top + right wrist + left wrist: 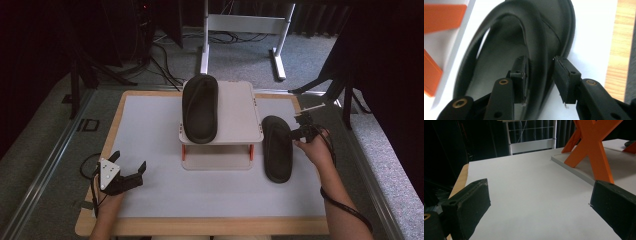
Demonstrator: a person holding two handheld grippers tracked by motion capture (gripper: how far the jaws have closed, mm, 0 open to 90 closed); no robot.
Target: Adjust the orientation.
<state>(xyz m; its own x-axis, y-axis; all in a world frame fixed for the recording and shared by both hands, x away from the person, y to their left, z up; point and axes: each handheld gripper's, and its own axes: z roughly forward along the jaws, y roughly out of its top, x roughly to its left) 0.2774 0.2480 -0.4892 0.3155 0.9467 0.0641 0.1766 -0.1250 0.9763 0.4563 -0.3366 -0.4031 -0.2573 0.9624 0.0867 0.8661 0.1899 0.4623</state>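
Slipper (276,149) lies on the desk (150,150) at three o'clock of the raised stand (235,112) (its twin (200,107) rests on top). Right gripper (540,72) has its fingers (520,72) straddling the slipper's strap, inner one touching. Left gripper (131,172) rests at seven o'clock, fingers spread, empty.

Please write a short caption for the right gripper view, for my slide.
Right tool closing its two pads around the strap of a black sandal on the white table.

High view overhead, facing forward-down; gripper views low, close; all share white table (150,150).
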